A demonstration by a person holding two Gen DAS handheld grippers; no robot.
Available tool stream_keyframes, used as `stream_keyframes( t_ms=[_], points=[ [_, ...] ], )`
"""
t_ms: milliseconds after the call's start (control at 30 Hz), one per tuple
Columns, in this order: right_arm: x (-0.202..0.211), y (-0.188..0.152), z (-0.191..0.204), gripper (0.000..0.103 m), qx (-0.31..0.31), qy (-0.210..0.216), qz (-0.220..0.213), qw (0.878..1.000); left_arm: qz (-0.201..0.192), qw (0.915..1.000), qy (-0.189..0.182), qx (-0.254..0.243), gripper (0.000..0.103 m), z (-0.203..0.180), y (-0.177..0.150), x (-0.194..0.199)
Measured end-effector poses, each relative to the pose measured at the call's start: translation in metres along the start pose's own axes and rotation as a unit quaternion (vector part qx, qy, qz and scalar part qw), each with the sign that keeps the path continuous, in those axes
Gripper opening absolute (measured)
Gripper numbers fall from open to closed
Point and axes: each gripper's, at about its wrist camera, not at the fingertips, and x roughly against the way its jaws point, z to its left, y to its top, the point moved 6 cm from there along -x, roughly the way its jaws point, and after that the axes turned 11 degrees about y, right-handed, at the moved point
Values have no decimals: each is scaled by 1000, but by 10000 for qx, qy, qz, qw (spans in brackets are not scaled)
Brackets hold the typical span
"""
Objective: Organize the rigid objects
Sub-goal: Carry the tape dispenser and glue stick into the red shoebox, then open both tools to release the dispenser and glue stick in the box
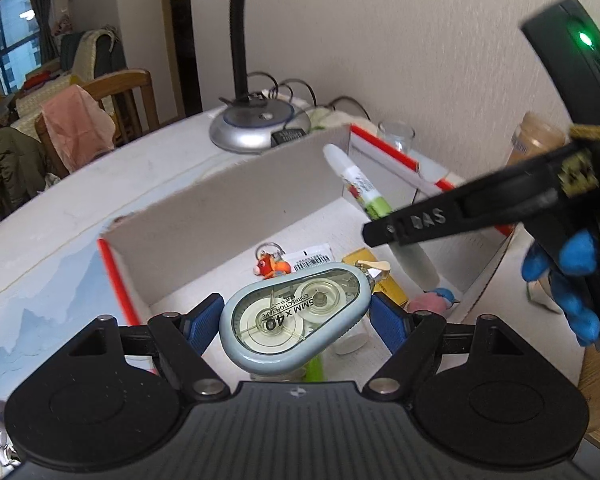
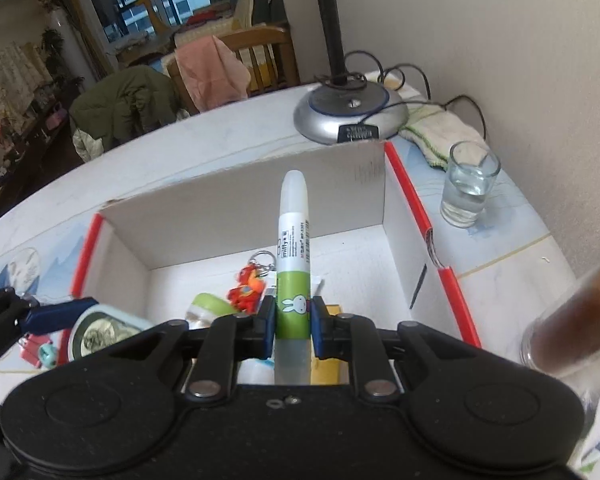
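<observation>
While the left gripper (image 1: 296, 320) hung over the near edge of the cardboard box (image 1: 220, 200), its blue pads (image 1: 204, 322) were pinched on the sides of a grey correction tape dispenser (image 1: 296, 316), label up. Right gripper (image 2: 292, 320) was closed on the green band of a glue pen (image 2: 293, 256), held upright with the white cap on top, above the box interior. On the box floor lay an orange keychain figure (image 2: 246, 286), a yellow packet (image 1: 384, 280) and a barcode tag (image 1: 314, 258). Beyond the far wall of the box stood a silver lamp base (image 2: 350, 114). To the box's right, on the table (image 1: 100, 200), was a glass of water (image 2: 470, 190), with a cloth (image 2: 440, 128) behind it.
</observation>
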Motion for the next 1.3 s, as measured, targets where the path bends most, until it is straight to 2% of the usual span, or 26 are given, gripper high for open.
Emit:
stream_keyframes(
  t_ms=[233, 500, 867, 1067, 1300],
  points=[
    [-31, 1, -24, 17, -101, -260, 421, 9987, 251, 9995, -37, -213, 79, -17, 6, -29],
    [-46, -9, -28, 17, -105, -262, 725, 9970, 548, 9979, -149, -298, 79, -25, 9, -54],
    [-46, -10, -32, 17, -186, -171, 734, 9970, 1006, 9933, -225, -523, 80, -34, 6, -71],
    [-42, -11, -29, 19, -161, -154, 714, 9972, 1053, 9924, -202, -598, 80, -35, 5, -72],
    [-31, -12, -24, 26, -174, -91, 630, 9978, 1119, 9925, -158, -476, 79, -30, 3, -71]
  ],
)
